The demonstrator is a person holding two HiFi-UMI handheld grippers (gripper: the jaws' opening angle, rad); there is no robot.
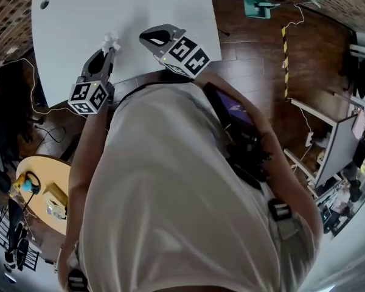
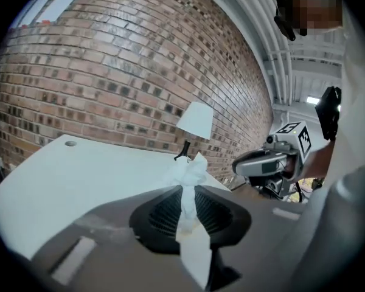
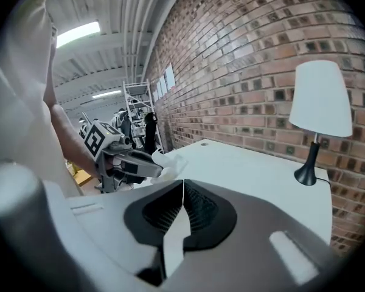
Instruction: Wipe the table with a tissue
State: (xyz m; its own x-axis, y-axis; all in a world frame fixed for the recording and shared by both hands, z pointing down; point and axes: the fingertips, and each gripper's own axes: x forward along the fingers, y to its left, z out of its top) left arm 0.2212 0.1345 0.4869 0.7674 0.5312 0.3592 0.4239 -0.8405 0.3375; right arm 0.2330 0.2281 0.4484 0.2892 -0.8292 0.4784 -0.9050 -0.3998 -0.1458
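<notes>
Tissue (image 2: 189, 176) pinched in left gripper (image 2: 187, 193): jaws closed down on it, with the crumpled white end sticking out past the tips and a flat strip trailing back between the pads. Head view puts that gripper and tissue over the near edge of the white tabletop (image 1: 109, 11); contact with the surface cannot be told. Right gripper (image 3: 182, 184) has its jaws together, only a hairline seam between them, nothing held. It sits near the left one, at the same edge. Lamp (image 3: 319, 111) stands on the tabletop by the brick wall (image 3: 243, 72).
</notes>
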